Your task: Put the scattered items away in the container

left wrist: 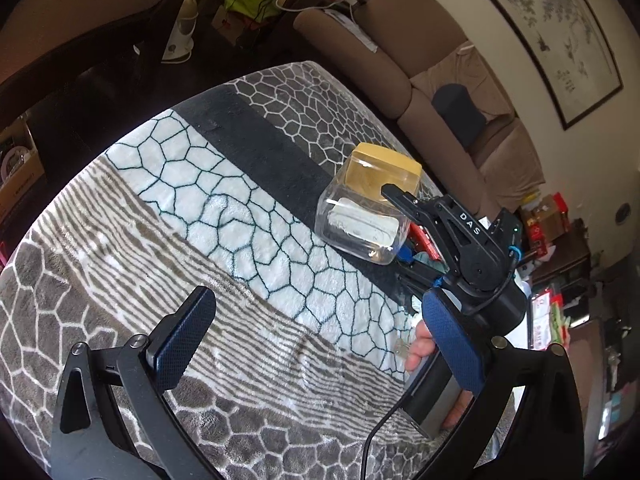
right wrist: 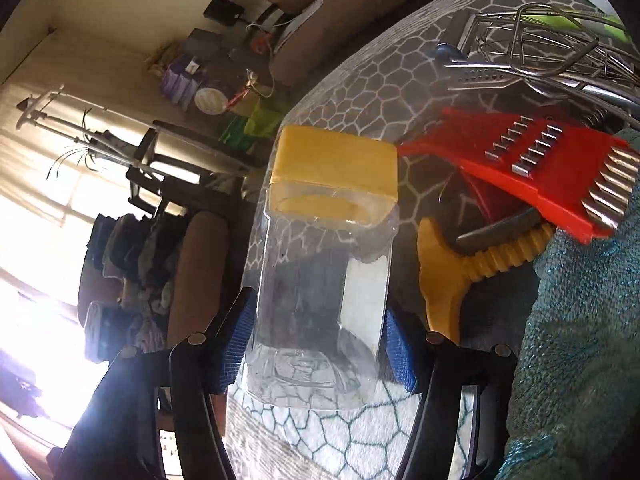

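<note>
Left wrist view: left tool (left wrist: 308, 344) spread wide, nothing between its blue-padded fingers (left wrist: 184, 340), hovering over the patterned fleece blanket (left wrist: 224, 216) that covers the tabletop. At about 2 o'clock from it lies the clear plastic jar (left wrist: 366, 212) with its yellow lid (left wrist: 394, 160), on its side, lid end pointing away toward 12 o'clock. White label on the jar, no text readable. The right tool (left wrist: 404, 236) comes in from 3 o'clock; one black finger crosses the jar near the lid. Its body reads "DAS". A hand (left wrist: 420, 346) grips its handle at 4 o'clock. Red and blue bits show just behind the jar, mostly hidden. Brown sofa (left wrist: 400, 80) at 1 o'clock; framed ink painting (left wrist: 552, 40) with calligraphy on the wall, too small to read.

Right wrist view: right tool (right wrist: 320, 344) straddles the jar (right wrist: 320, 280), blue pads (right wrist: 238, 344) against both of the jar's sides near its base, so it is pinching the jar; jar bottom rests on the blanket (right wrist: 352, 432). Yellow lid (right wrist: 336, 164) at 12 o'clock. At 2 o'clock a red slicer insert (right wrist: 540, 168) with metal blades, tilted; under it a yellow ribbed handle (right wrist: 440, 264). At 1 o'clock a wire whisk (right wrist: 540, 44) and perforated metal tongs (right wrist: 480, 76). Teal cloth (right wrist: 580, 340) fills 3 to 5 o'clock.
</note>
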A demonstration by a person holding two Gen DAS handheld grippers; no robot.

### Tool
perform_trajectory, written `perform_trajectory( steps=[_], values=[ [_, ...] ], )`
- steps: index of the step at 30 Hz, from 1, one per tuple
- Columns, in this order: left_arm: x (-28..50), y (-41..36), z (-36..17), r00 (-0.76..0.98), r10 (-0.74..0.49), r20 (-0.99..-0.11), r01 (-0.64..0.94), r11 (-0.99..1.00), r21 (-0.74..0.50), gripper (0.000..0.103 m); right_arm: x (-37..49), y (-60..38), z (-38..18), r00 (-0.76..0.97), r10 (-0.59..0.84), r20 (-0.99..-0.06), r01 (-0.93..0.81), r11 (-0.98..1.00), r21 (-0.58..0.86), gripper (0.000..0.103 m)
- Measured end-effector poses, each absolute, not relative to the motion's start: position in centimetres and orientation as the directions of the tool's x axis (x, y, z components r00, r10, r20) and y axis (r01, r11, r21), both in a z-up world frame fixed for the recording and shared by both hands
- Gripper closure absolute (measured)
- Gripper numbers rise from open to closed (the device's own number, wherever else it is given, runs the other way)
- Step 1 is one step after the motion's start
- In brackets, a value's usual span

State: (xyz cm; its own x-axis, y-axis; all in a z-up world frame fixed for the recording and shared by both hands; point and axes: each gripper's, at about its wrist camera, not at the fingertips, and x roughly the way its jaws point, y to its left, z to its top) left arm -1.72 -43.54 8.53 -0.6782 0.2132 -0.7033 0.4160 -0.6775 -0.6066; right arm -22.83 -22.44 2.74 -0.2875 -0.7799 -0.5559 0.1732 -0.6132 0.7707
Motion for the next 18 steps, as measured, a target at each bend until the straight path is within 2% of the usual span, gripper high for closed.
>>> perform_trajectory(
  steps=[9, 14, 18],
  values=[
    [-1.3, -44.3, 8.1, -0.643, 0.22, -0.734, 0.433, -0.685, -0.585, 0.0, -11.5, -16.6, 2.6, -0.063, -0.812, -0.581, 0.223, -0.579, 0.784, 0.044],
    [-1.8, -41.2, 8.3, -0.59, 0.298, -0.75, 0.332, -0.757, -0.562, 0.0, -4.2, -10.8, 2.7, -0.012, -0.819, -0.573, 0.185, -0.565, 0.804, 0.044],
    [-2.0, -37.9, 8.0, -0.527, 0.352, -0.774, 0.255, -0.803, -0.539, 0.0, -1.3, -7.3, 2.5, -0.034, -0.811, -0.584, 0.203, -0.578, 0.79, 0.044]
  ],
)
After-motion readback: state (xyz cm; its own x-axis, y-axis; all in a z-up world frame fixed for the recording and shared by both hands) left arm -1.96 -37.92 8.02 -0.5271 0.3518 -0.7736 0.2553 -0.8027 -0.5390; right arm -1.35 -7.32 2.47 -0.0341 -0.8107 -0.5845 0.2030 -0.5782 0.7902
